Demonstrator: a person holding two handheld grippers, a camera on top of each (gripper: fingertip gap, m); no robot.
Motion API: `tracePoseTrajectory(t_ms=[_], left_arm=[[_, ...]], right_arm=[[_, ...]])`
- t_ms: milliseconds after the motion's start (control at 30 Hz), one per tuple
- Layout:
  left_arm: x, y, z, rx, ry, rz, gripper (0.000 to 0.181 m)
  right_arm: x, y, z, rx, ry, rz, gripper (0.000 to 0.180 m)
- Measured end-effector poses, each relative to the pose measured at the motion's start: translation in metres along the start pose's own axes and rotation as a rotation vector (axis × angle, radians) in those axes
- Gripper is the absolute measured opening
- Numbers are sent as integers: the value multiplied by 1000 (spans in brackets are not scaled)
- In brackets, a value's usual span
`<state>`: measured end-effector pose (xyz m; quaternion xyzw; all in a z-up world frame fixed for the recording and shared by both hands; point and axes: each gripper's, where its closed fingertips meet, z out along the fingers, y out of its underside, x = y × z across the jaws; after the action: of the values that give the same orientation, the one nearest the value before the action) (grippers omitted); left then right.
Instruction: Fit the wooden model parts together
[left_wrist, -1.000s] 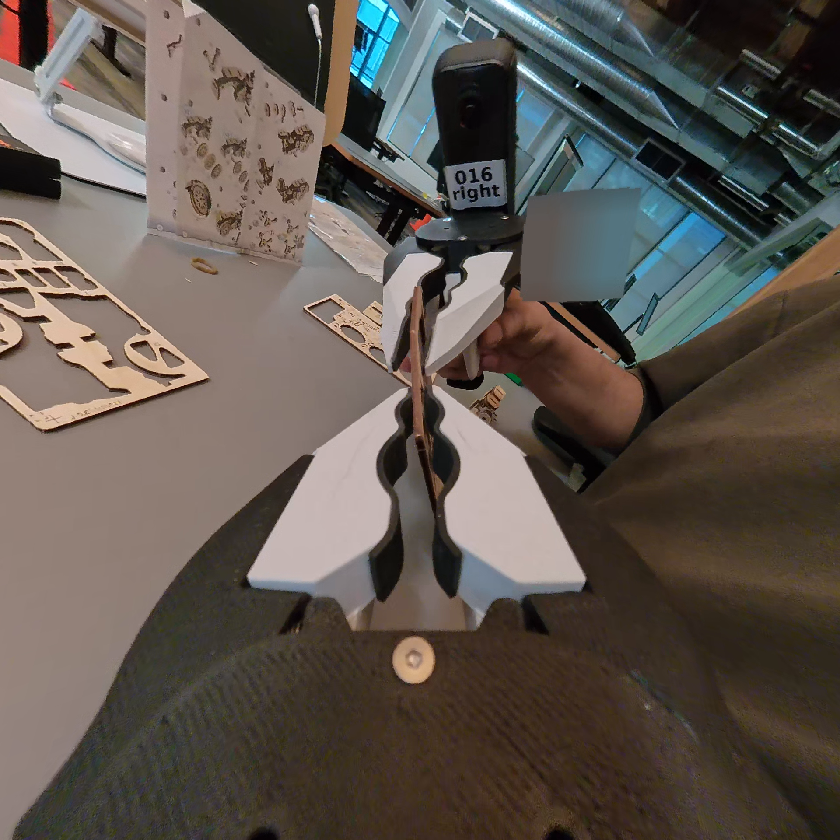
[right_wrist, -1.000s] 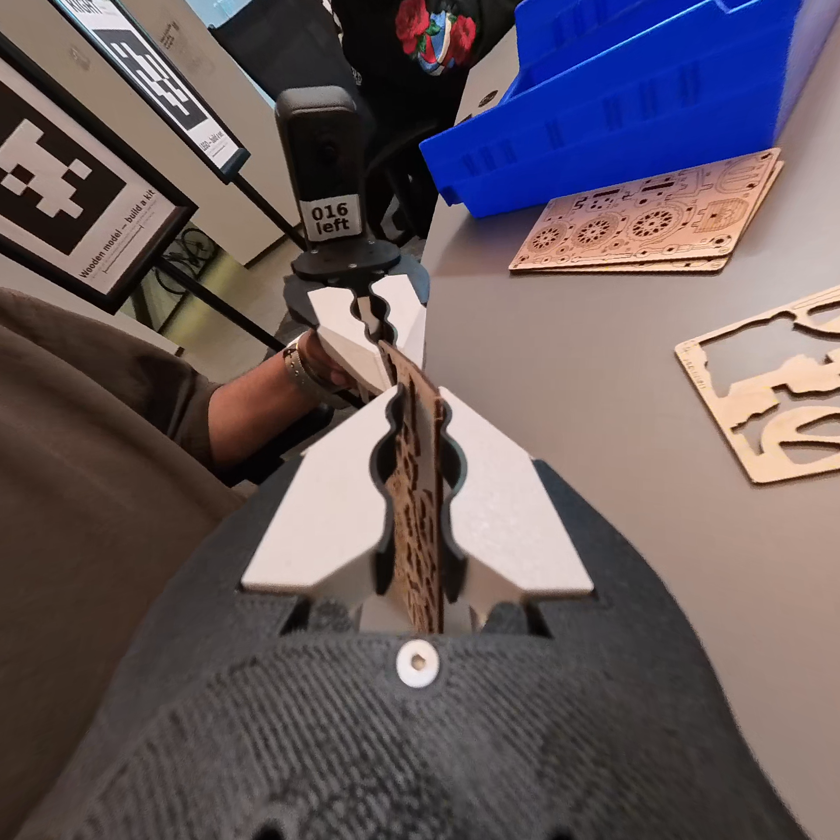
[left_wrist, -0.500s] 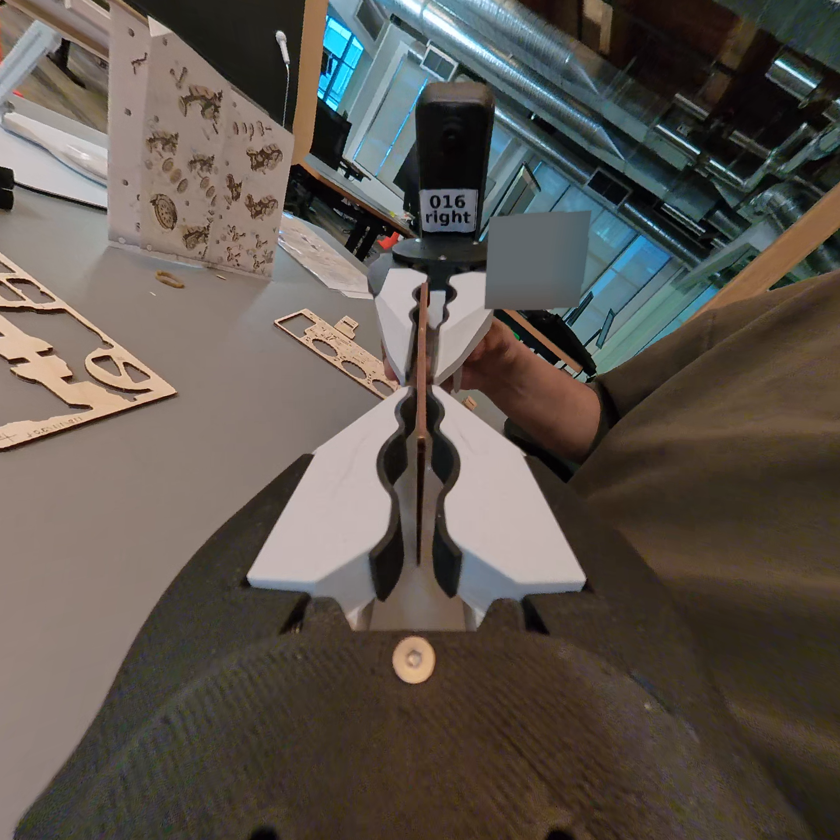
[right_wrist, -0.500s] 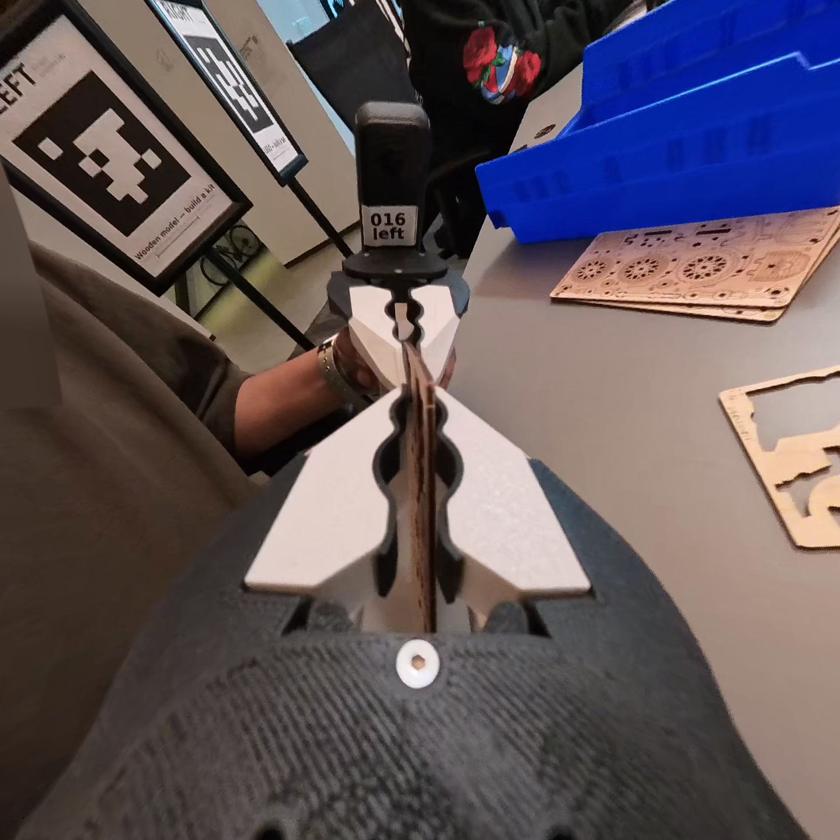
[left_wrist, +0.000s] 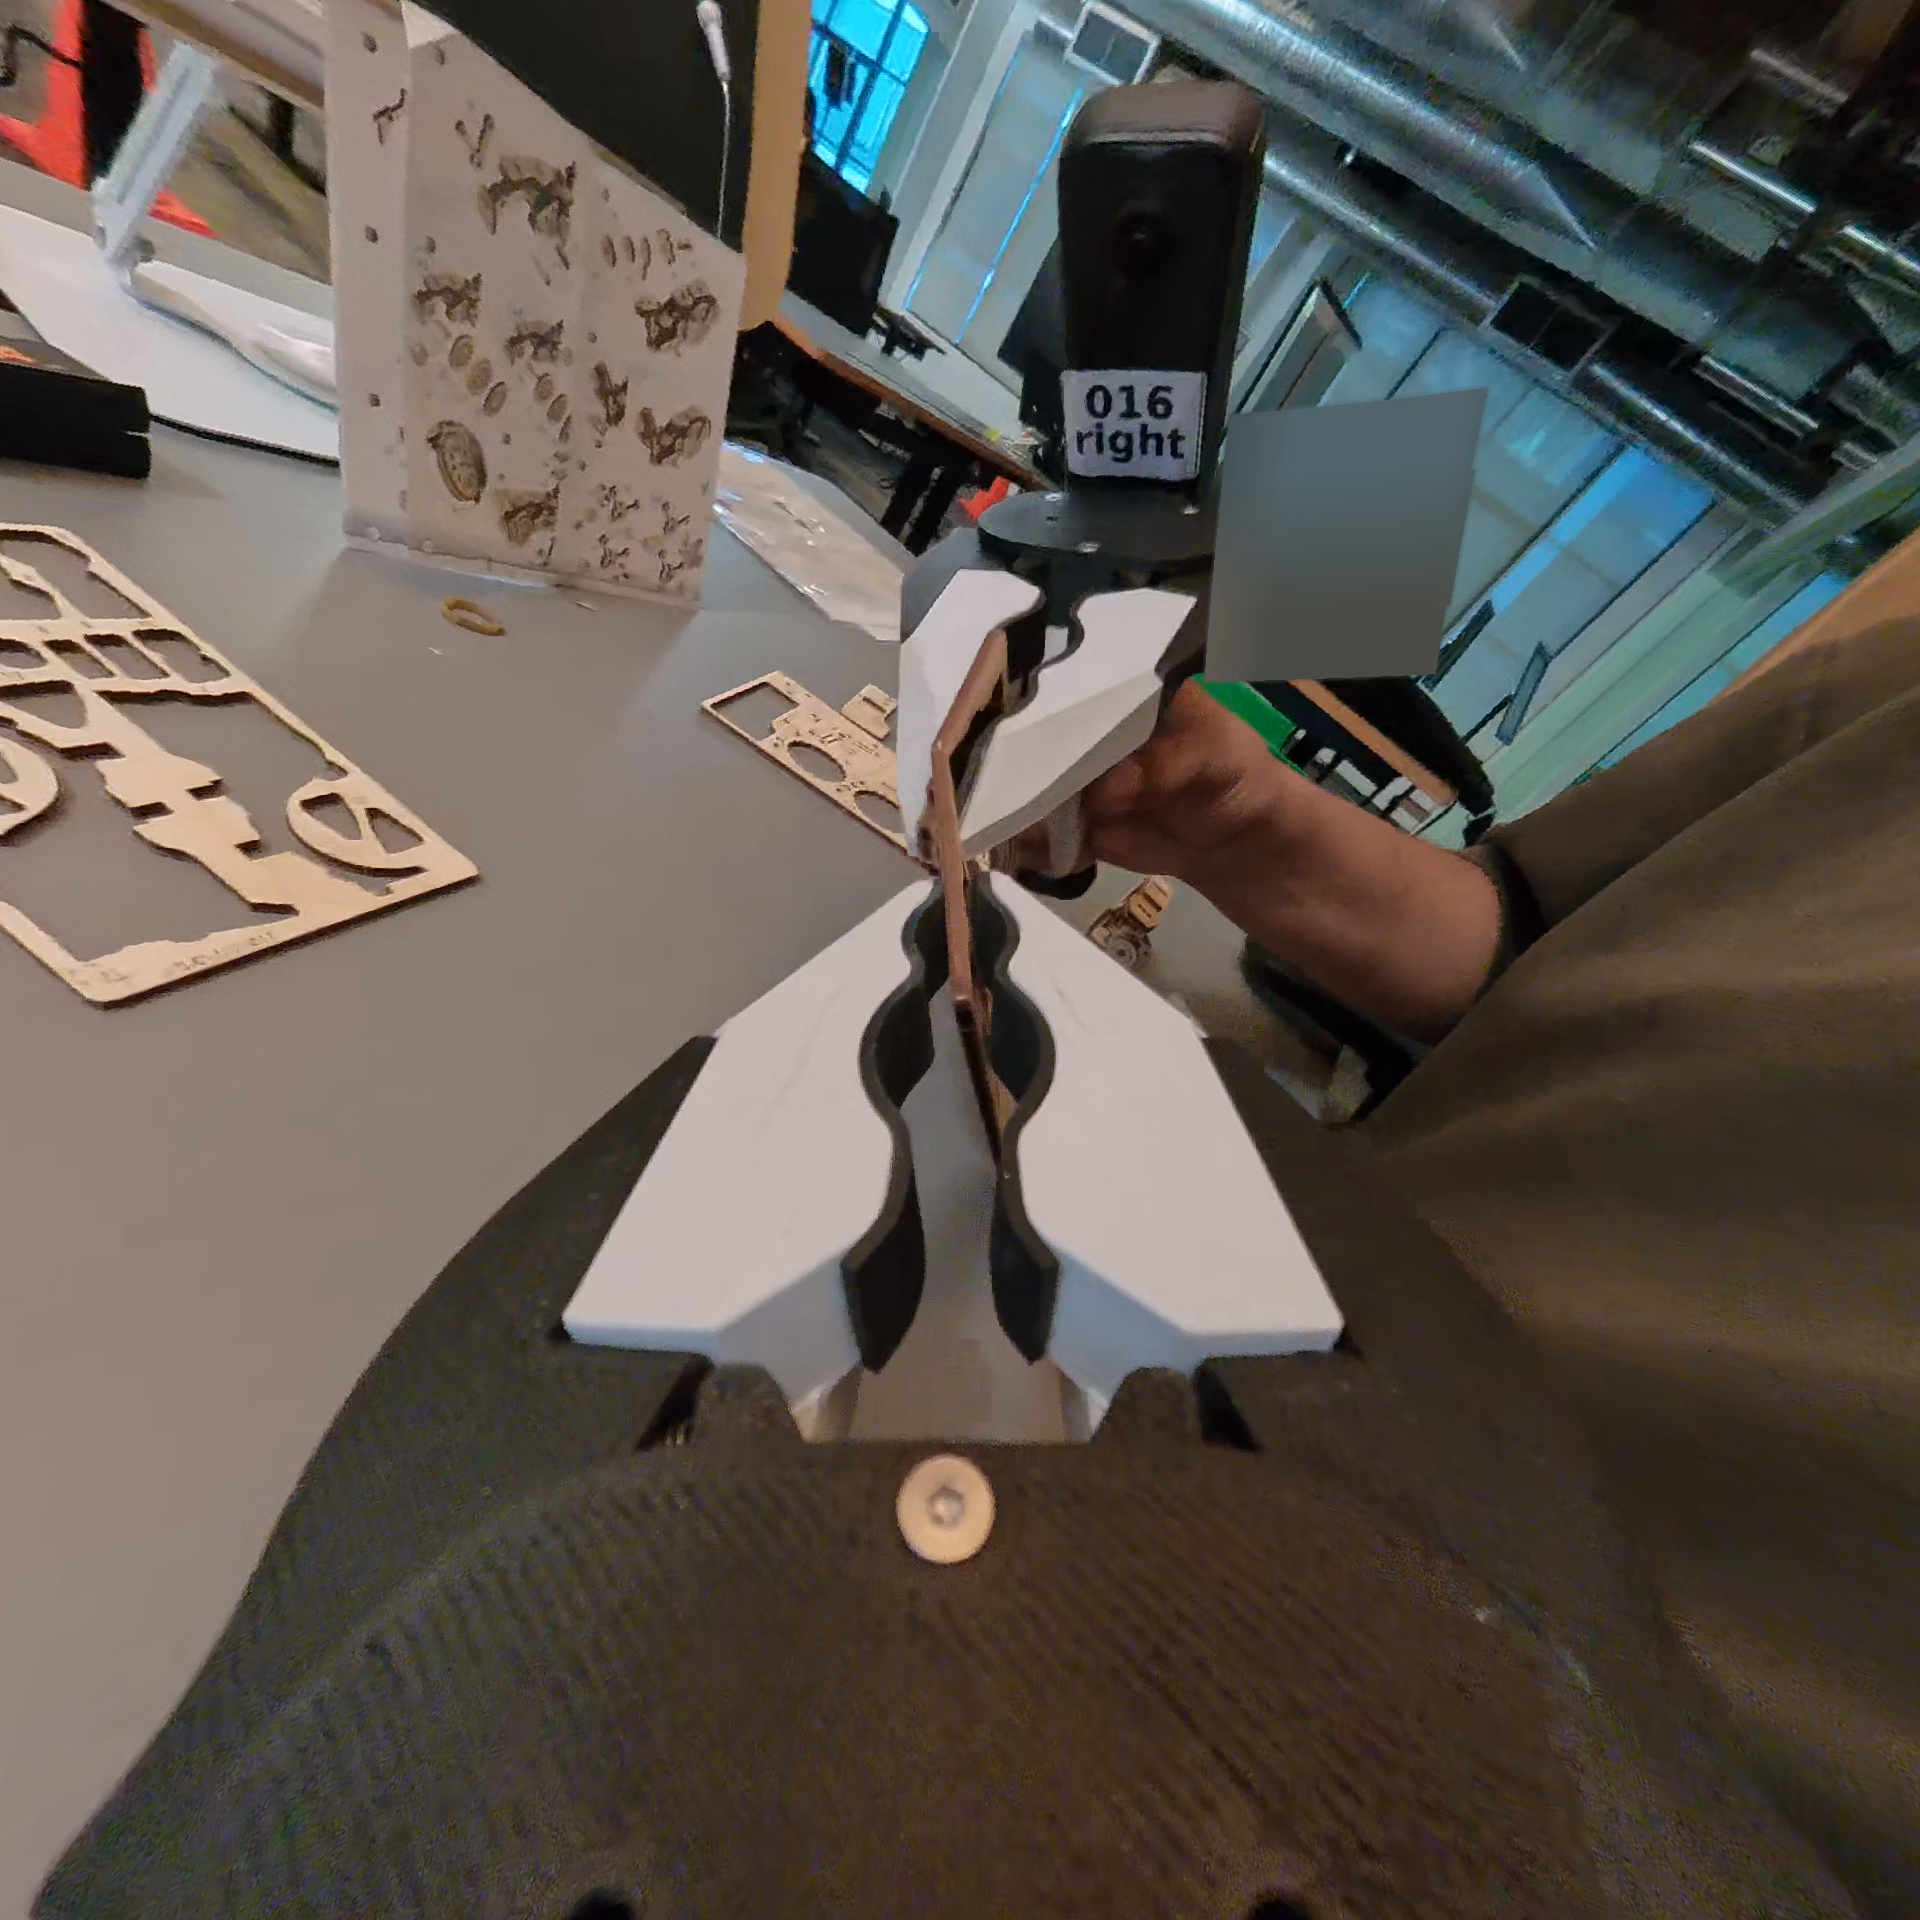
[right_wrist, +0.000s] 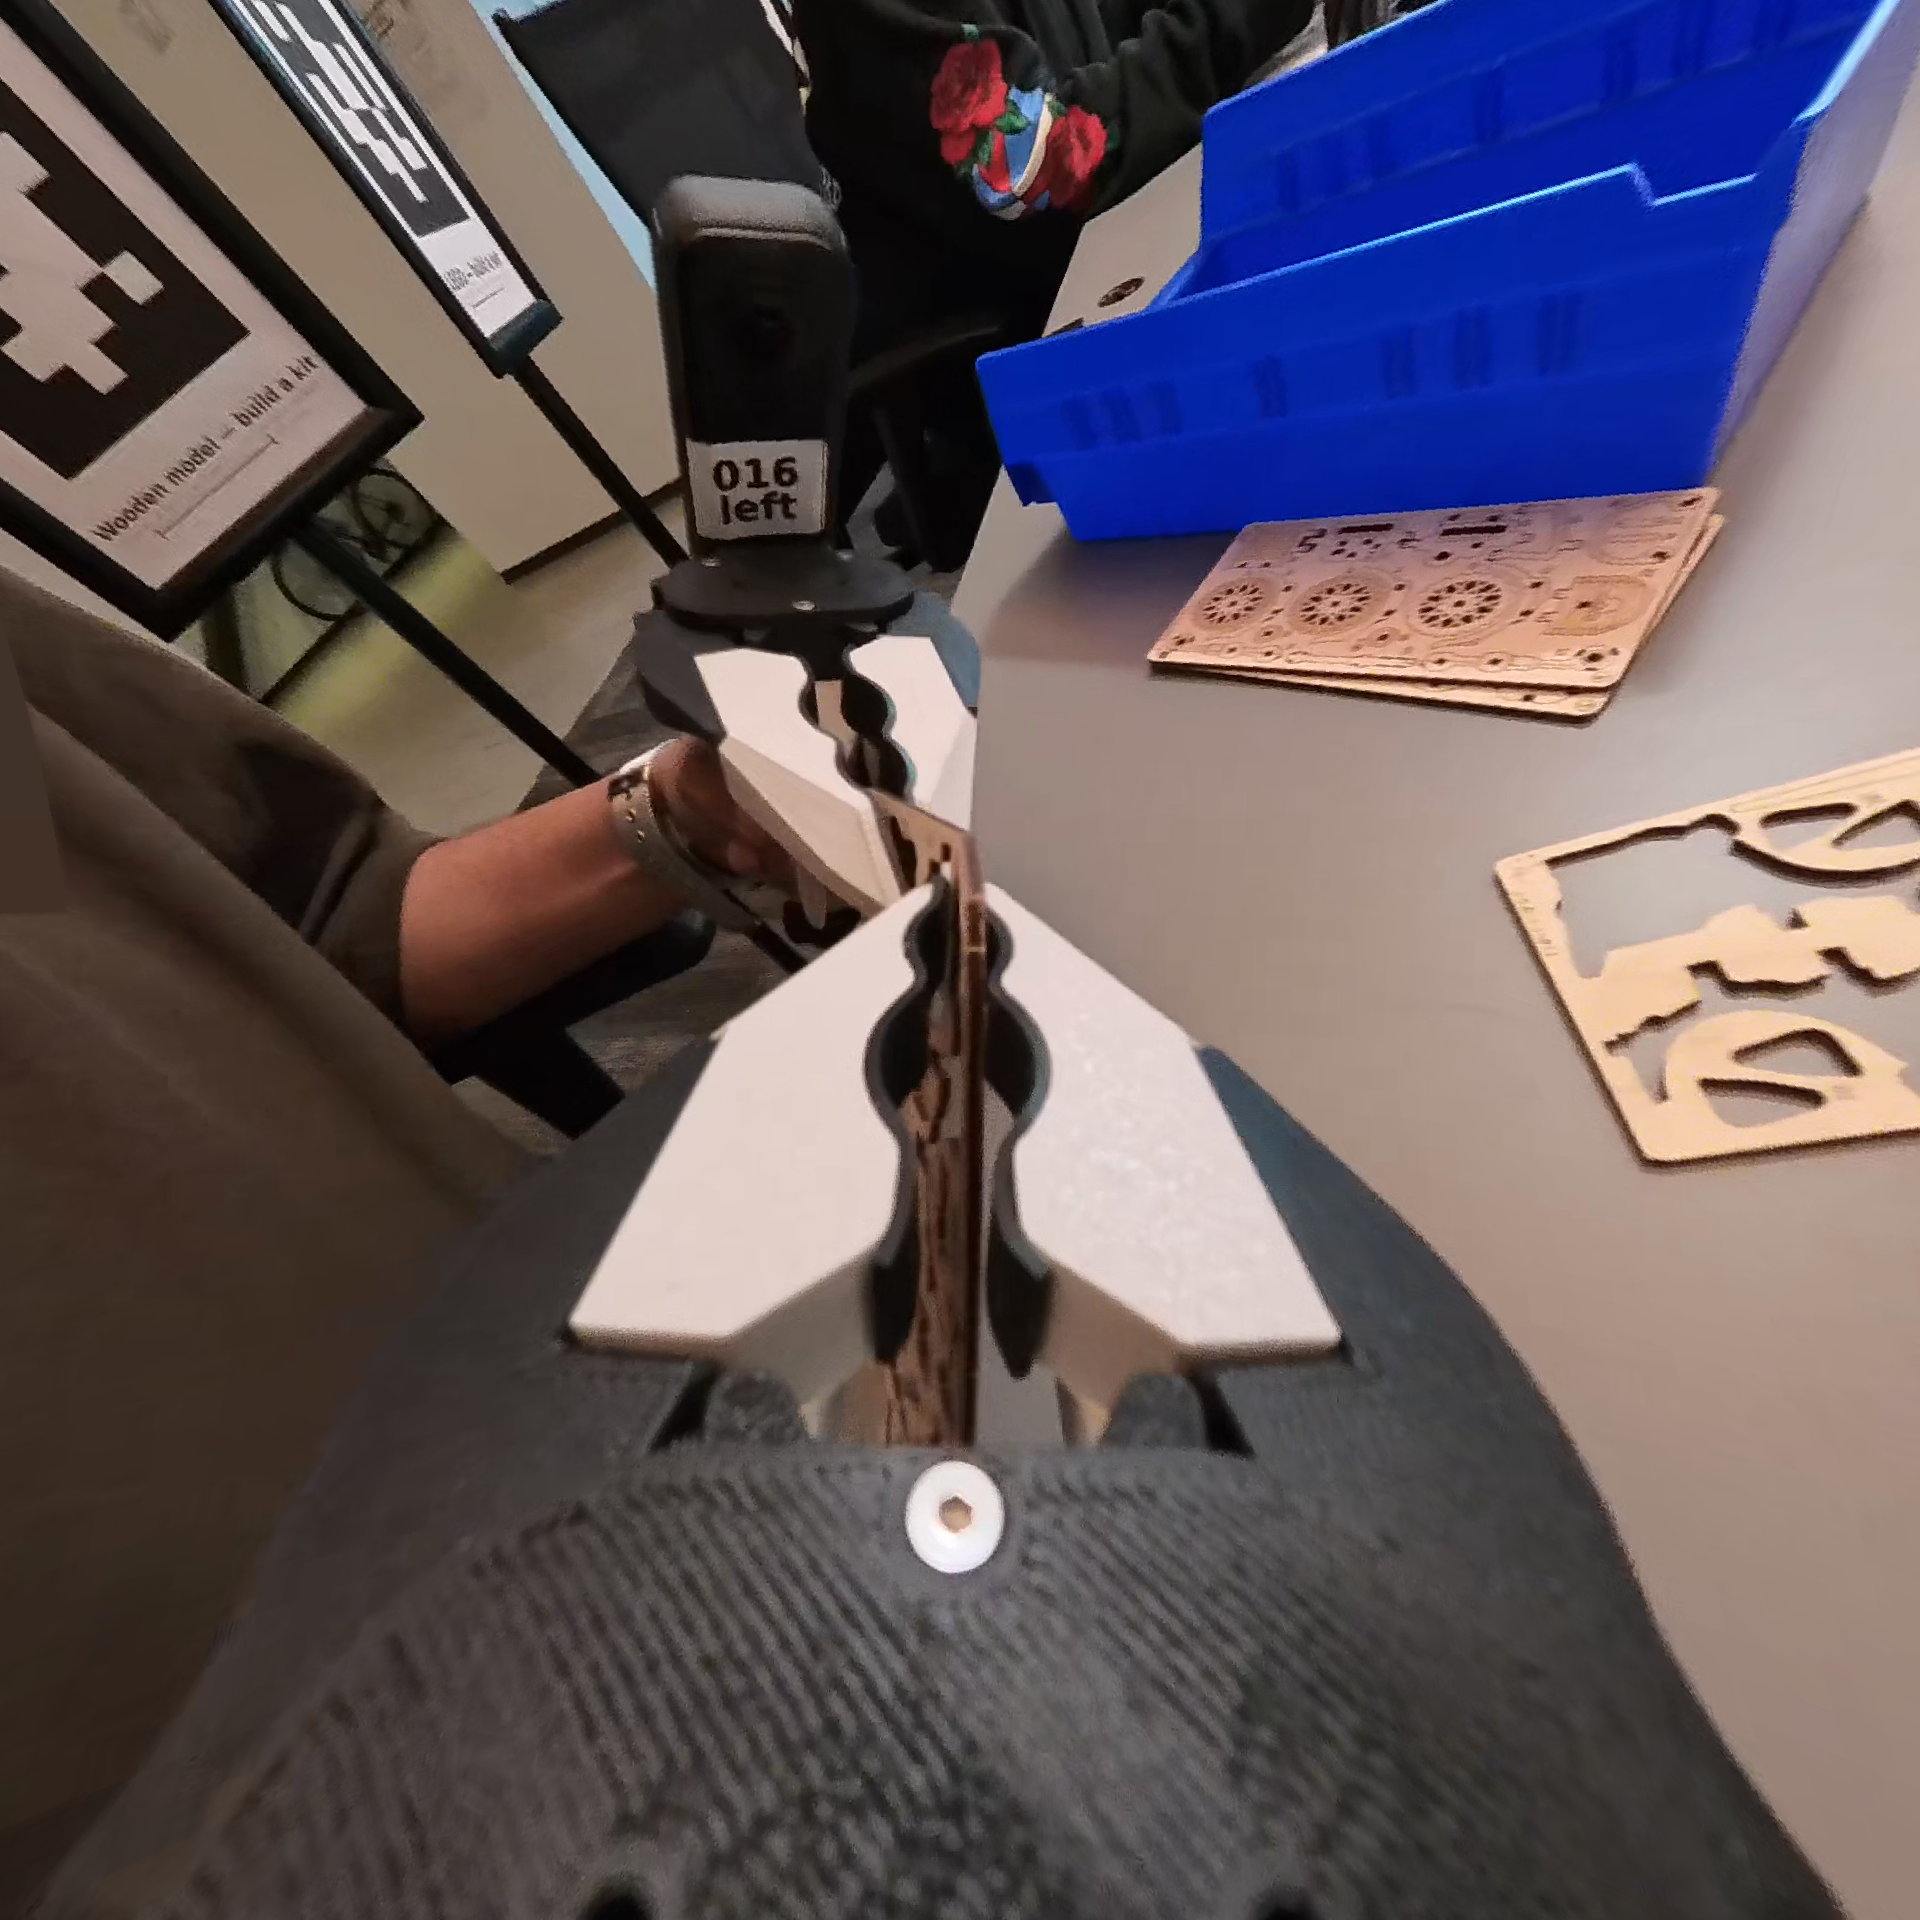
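1. Wooden sheet (right_wrist: 951, 1164) sits at frame centre in both views, held above the grey table (left_wrist: 582, 790).
2. Both the right gripper (right_wrist: 961, 914) and the left gripper (left_wrist: 961, 894) pinch it, one at each end.
3. We should probably flex it gently, lest thin parts snap.

Bare grey table (right_wrist: 1299, 935) between cut-out wooden sheet (right_wrist: 1745, 997) and blue bins (right_wrist: 1455, 343), stacked sheets (right_wrist: 1455, 613) alongside

both tongs (left_wrist: 961, 914) pinching thin wooden sheet (left_wrist: 971, 997)
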<state>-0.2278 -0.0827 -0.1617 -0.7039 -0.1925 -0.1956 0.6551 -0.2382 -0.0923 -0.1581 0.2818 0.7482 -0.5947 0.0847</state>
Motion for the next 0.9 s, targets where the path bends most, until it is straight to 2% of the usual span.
tracePoseTrajectory(t_ms=[167,433,567,700,833,900], left_arm=[[-1,-3,0,24,21,-63,0],[-4,-6,-5,58,43,-108,0],[-8,-11,-11,92,50,-137,0],[-7,-11,-9,101,62,-160,0],[-8,-12,-9,105,59,-166,1],[-6,-13,-11,115,85,-186,2]], right_arm=[[1,-2,-1,17,-15,38,1],[6,-2,-2,45,-47,125,14],[5,-9,-12,105,-89,178,14],[5,-4,-7,79,-77,159,17],[3,2,1,45,-62,112,1],[1,0,1,44,-76,117,1]])
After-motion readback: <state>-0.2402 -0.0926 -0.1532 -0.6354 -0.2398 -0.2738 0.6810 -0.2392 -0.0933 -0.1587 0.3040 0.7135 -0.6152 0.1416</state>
